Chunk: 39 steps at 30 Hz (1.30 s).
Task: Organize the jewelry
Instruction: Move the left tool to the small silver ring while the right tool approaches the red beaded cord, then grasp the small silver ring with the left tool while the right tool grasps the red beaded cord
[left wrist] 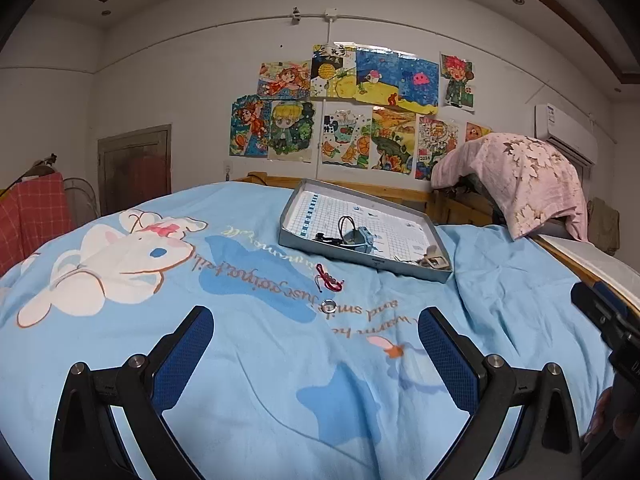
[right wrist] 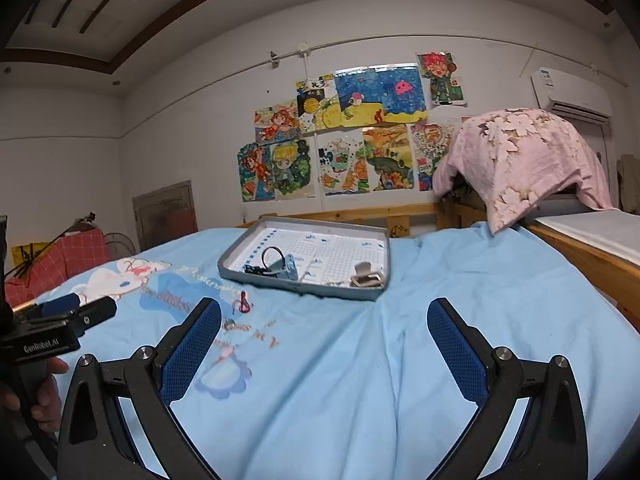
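A grey tray (left wrist: 362,257) (right wrist: 296,285) lies on the blue bedspread and holds a black cord, a small blue-grey piece (left wrist: 358,237) (right wrist: 288,269) and a pale clip (left wrist: 434,261) (right wrist: 366,276). In front of it on the spread lie a red bracelet (left wrist: 329,278) (right wrist: 244,302) and a silver ring (left wrist: 329,305) (right wrist: 229,323). My left gripper (left wrist: 316,334) is open, just short of the ring. My right gripper (right wrist: 325,330) hangs open over bare spread, with the ring beside its left finger.
The bed has a wooden frame (right wrist: 580,252) along the right and back. A pink flowered cloth (left wrist: 516,176) (right wrist: 520,156) drapes over something at the right rear. Drawings cover the wall behind. A hand (right wrist: 44,396) holds the left gripper's handle.
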Each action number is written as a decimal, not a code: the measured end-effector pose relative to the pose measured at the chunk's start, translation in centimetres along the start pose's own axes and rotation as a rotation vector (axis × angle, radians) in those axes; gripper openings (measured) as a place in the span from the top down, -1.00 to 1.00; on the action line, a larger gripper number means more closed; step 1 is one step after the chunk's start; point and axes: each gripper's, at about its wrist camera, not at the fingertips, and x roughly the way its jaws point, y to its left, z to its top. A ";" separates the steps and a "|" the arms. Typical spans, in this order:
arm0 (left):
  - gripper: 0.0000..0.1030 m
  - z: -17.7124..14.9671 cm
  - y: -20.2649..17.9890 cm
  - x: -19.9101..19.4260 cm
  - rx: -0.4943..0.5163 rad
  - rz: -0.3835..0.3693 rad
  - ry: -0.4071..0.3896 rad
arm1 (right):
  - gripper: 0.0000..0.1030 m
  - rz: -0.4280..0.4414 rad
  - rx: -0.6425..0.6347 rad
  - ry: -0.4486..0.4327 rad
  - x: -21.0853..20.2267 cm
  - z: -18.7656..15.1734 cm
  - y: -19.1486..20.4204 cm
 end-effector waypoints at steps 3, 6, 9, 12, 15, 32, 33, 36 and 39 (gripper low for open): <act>-1.00 0.8 0.1 0.9 0.000 0.013 0.002 | -0.97 0.022 -0.030 -0.012 1.3 1.3 0.5; -1.00 1.4 0.4 2.2 -0.005 0.033 0.007 | -0.97 0.047 -0.037 -0.018 3.2 2.5 0.6; -1.00 1.9 0.8 3.5 -0.019 0.046 0.014 | -0.97 0.057 -0.053 -0.022 5.3 3.5 0.9; -1.00 2.5 1.2 5.2 -0.028 0.065 0.016 | -0.97 0.064 -0.094 -0.037 7.1 4.3 1.4; -1.00 2.9 1.5 6.8 -0.026 0.082 0.018 | -0.97 0.090 -0.110 -0.042 9.5 5.3 1.5; -1.00 1.4 0.3 17.1 -0.016 0.139 0.162 | -0.96 0.309 -0.109 0.138 22.9 2.6 0.9; -1.00 1.3 0.2 17.6 -0.014 0.141 0.174 | -0.96 0.324 -0.110 0.148 23.6 2.5 0.9; -1.00 0.9 0.0 18.8 -0.002 0.140 0.201 | -0.95 0.366 -0.101 0.180 25.4 2.2 0.9; -1.00 0.4 -0.1 19.3 0.006 0.128 0.216 | -0.70 0.421 -0.098 0.226 27.1 1.6 1.1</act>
